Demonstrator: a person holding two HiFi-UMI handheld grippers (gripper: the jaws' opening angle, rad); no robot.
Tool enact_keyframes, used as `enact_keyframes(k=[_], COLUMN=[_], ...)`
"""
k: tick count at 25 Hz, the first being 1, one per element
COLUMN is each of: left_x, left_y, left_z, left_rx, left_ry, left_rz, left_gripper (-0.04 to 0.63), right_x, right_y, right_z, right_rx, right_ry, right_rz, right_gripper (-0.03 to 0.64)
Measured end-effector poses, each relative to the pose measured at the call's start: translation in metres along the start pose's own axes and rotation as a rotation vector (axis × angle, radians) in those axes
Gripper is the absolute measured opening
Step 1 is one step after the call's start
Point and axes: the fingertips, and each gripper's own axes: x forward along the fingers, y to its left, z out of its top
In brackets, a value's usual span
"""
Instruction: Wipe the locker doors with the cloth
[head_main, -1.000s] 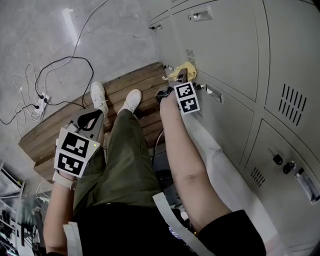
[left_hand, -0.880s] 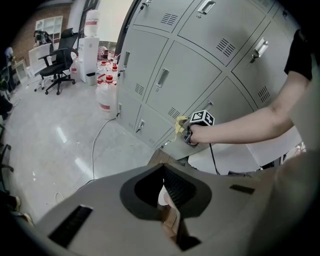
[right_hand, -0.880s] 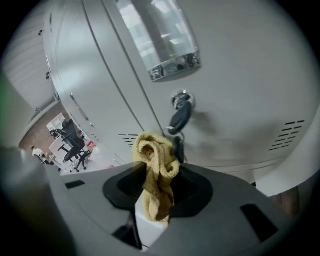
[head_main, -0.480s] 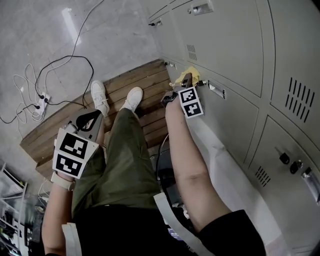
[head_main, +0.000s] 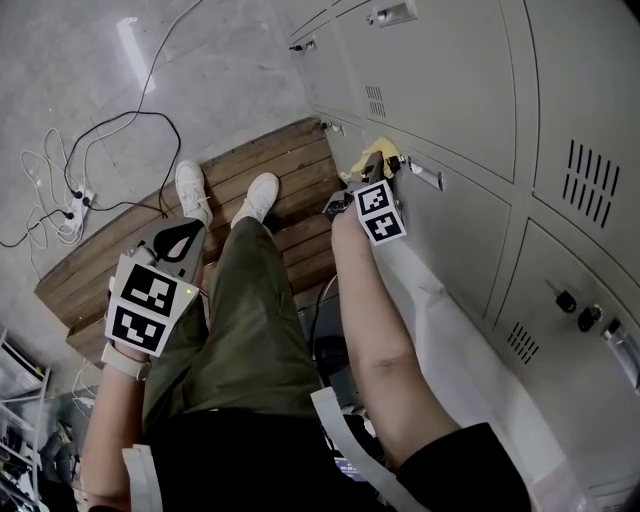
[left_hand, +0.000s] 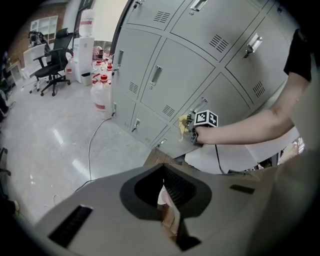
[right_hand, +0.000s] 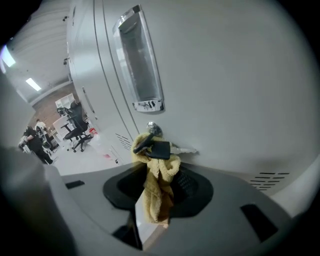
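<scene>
My right gripper (head_main: 377, 162) is shut on a yellow cloth (head_main: 376, 152) and holds it against a grey locker door (head_main: 450, 215), just left of that door's handle (head_main: 424, 172). In the right gripper view the cloth (right_hand: 156, 192) hangs bunched between the jaws of the right gripper (right_hand: 157, 172). Its top touches a black-headed key (right_hand: 160, 149) sticking out of the door's lock (right_hand: 153, 128). My left gripper (head_main: 180, 234) hangs shut and empty beside the person's left thigh, far from the lockers. The left gripper view shows this left gripper (left_hand: 167, 200) pointing toward the locker wall.
The person stands on a wooden pallet (head_main: 120, 255). White cables and a power strip (head_main: 78, 198) lie on the concrete floor to the left. A white sheet (head_main: 455, 350) lies along the locker foot. Water bottles (left_hand: 101, 95) and office chairs (left_hand: 52, 62) stand farther off.
The right gripper has slid the cloth a little along the door toward the handle and lock. The left gripper has stayed by the thigh.
</scene>
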Motion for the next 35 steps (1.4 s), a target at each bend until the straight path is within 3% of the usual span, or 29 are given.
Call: enact_keyframes(k=[6,23,35], left_x=[0.0,-0.001,-0.032], left_y=[0.005,0.024,0.006], left_z=[-0.011,-0.046,-0.015], left_rx=[-0.013,-0.086,-0.069], left_ry=[-0.001,-0.018,-0.107], left_rz=[0.013,0.049,0.06], left_gripper=[0.009,0.009,0.009], right_x=[0.015,0.05,-0.021], right_y=[-0.008,-0.004,0.072], right_z=[-0.014,-0.047,-0.044], right_rx=[-0.068,-0.11,-0.125], right_ry=[0.049,0.112,0.172], right_rz=[-0.008,-0.024,0.192], right_gripper=[0.138,0.138,0.137])
